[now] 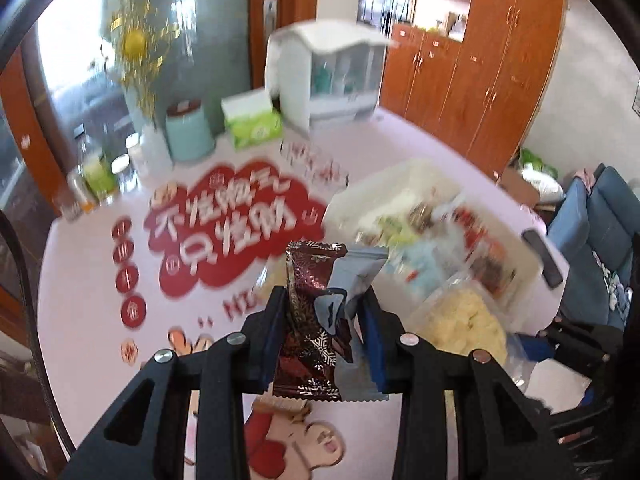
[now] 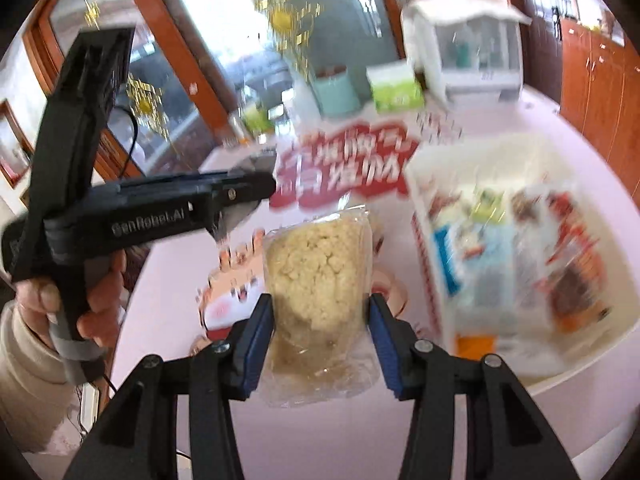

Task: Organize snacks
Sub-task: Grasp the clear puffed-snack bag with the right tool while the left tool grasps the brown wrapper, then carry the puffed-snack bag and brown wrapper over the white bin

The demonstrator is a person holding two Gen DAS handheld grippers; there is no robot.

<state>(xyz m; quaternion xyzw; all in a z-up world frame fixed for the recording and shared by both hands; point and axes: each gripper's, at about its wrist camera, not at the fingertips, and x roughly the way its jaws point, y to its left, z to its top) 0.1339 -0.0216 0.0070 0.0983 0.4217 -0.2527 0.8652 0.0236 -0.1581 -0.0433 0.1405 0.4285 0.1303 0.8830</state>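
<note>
My left gripper [image 1: 322, 308] is matt black plastic w/ blue pads that look rubbery, plus shiny metal screw heads. It pinches a glossy maroon foil wrapper [image 1: 310, 320] w/ silver snowflake print, and a grey-blue packet [image 1: 356, 276], duller, edge serrated. My right gripper [image 2: 321, 312], same black plastic & blue pads, has a clear crinkly plastic bag [image 2: 320, 280] of rough, crumbly pale-yellow lumps between them. Desk [image 1: 88, 308] looks smooth, pale pink w/ red printed graphics, slight sheen. White bin [image 2: 424, 184] looks like smooth plastic. Cabinets [image 1: 480, 80]: glossy reddish wood.
</note>
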